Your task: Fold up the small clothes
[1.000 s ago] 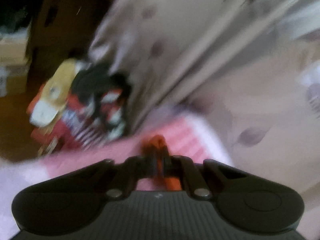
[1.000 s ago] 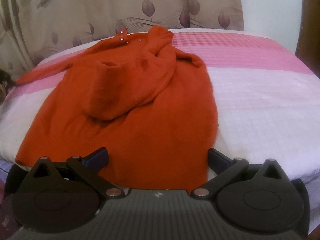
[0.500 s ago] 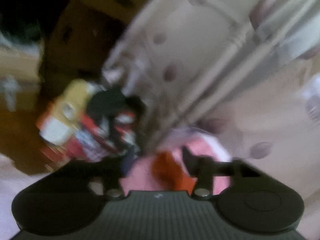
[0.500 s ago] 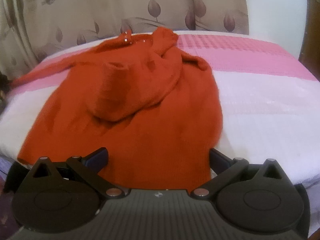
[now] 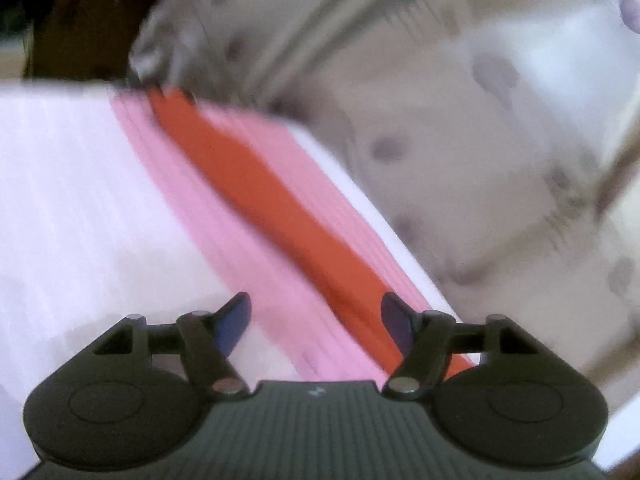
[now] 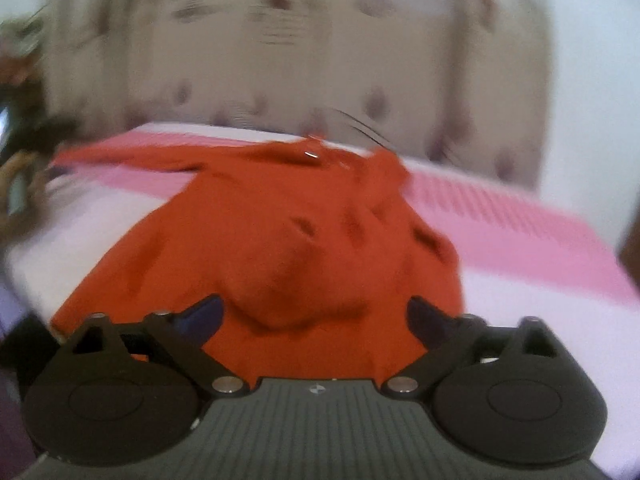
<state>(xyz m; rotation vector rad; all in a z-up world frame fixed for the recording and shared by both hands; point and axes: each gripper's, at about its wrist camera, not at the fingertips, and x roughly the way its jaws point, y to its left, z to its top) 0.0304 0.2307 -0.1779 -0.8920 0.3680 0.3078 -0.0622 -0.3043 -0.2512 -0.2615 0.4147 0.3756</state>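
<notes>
orange sweater (image 6: 256, 240) flat | left hand-held gripper (image 5: 316, 312) opening, empty | right hand-held gripper (image 6: 314, 316) closing, empty

No text, label, brand, number or sign can be read in either view. A small pale mark is seen on the ribbed grey body of the left gripper (image 5: 316, 322) and another on that of the right gripper (image 6: 314, 320), each near the upper edge of the body, but both are too small and blurred to be made out. Dark lines that may be print are seen on the patterned curtain (image 6: 280, 28) behind the far edge of the bed; they are smeared by blur and nothing can be read.
</notes>
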